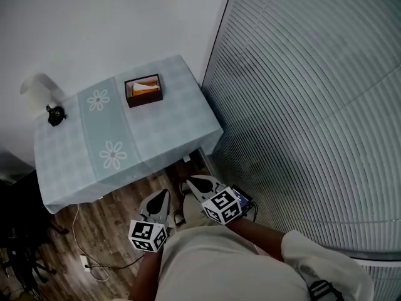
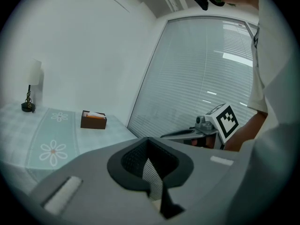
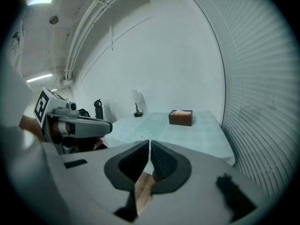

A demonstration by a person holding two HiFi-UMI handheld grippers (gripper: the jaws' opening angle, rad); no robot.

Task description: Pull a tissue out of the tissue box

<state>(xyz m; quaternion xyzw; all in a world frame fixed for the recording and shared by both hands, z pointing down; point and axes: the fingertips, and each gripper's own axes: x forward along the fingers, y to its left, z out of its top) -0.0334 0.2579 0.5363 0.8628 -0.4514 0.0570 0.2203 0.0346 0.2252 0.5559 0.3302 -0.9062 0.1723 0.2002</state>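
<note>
A brown tissue box (image 1: 143, 91) with a white tissue showing in its open top stands near the far right corner of a table (image 1: 175, 127) draped in a pale checked cloth. Both gripper views show the tissue box (image 2: 93, 120) (image 3: 181, 117) far ahead. My left gripper (image 1: 165, 192) and right gripper (image 1: 190, 180) hover side by side over the wooden floor, short of the table's near edge. In its own view the left gripper (image 2: 149, 139) has its jaws together and empty. The right gripper (image 3: 149, 142) is likewise shut on nothing.
A ribbed wall of blinds (image 1: 313, 105) runs along the right, close to the table's edge. A small dark figurine (image 1: 55, 115) and a white lamp (image 1: 37, 91) stand at the table's far left. A cable (image 1: 94, 267) lies on the floor at left.
</note>
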